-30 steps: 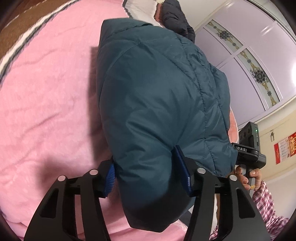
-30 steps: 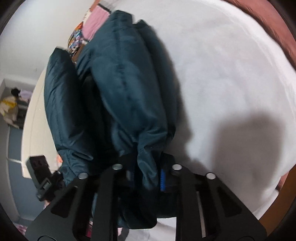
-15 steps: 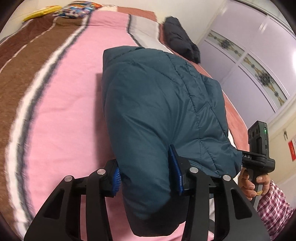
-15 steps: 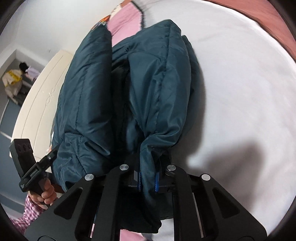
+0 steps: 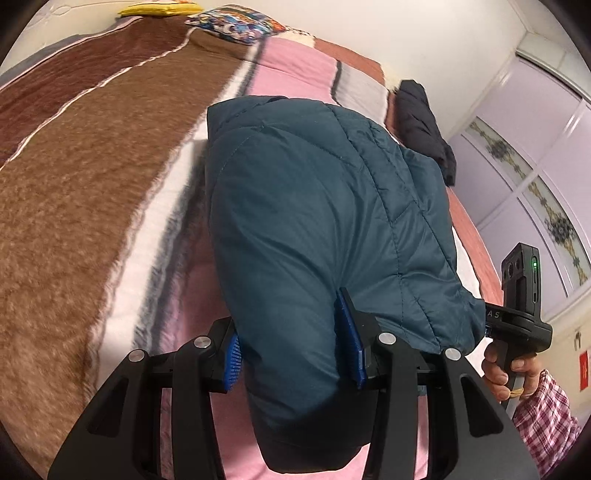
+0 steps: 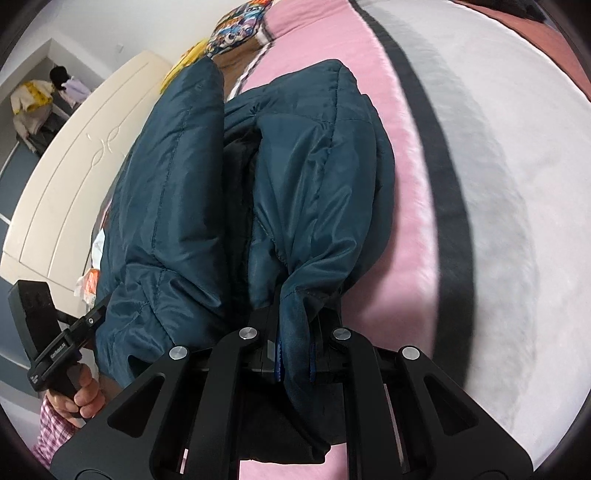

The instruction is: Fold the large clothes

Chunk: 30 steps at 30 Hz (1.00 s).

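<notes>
A bed fills both views, covered by a plush blanket striped lengthwise in brown, white, grey, pink and rust, with a broad white band on the right wrist view. At the far end of the bed lie a bright patterned pillow and a yellow item against a pale wall. A dark folded garment rests near the bed's far right edge. Beyond that edge stand lilac wardrobe doors with ornate glass panels; on the other side a cream headboard-like panel curves past a corner heaped with clothes. The folded teal padded jacket sits over the pink stripe, its near end lifted off the blanket. The left gripper is clamped on a thick bundle of the jacket, its blue pads pressed into both sides. The right gripper pinches a thinner fold of the same jacket, jaws nearly together. Each view shows the other handle gripped by a hand in a checked sleeve.
</notes>
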Motion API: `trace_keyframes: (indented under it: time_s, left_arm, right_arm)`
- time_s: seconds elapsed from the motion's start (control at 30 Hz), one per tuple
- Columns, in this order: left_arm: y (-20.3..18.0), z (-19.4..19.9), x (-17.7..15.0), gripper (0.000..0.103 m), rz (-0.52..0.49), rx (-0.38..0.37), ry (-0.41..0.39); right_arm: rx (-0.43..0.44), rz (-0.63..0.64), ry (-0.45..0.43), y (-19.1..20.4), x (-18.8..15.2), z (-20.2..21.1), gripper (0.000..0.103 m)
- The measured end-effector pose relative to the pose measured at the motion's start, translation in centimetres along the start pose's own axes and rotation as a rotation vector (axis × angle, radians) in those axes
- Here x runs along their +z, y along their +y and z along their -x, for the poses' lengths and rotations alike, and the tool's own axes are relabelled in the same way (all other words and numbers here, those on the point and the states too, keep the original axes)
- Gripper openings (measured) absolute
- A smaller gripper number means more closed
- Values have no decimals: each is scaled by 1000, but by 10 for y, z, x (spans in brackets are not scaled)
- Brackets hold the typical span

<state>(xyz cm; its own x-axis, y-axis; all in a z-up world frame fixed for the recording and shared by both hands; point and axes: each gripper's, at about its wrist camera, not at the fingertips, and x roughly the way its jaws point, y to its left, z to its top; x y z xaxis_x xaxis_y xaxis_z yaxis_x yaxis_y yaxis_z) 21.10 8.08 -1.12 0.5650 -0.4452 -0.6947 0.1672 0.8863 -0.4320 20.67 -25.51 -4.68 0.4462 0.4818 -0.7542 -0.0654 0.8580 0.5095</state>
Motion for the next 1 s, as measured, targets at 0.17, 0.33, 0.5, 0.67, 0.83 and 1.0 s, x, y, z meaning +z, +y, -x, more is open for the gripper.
trace_keyframes:
  time_s: [0.17,0.33,0.5,0.67,0.83,1.0]
  left_arm:
    - [7,-1,3,44,17,-4,-4]
    - [5,-1,0,46,22,-2,-4]
    - [4,2,1,60,34,54,13]
    - [4,27,1,63,-3,98,-28]
    - [-7,63,-3,65,-47,119,-79]
    - [-20,85,-21,66,-83,138,-92]
  right_arm:
    - [-13,-9,11,-4,-7,-6,11]
    - [-16,-63,22,3,6,-9,15]
    - [-60,-88,18,11,7,1,19]
    - [-60,-102,-7,12,3,18,25]
    - [-76,-99,-49,15,-7,41,28]
    - [-185,0,-165,37,-22,79,28]
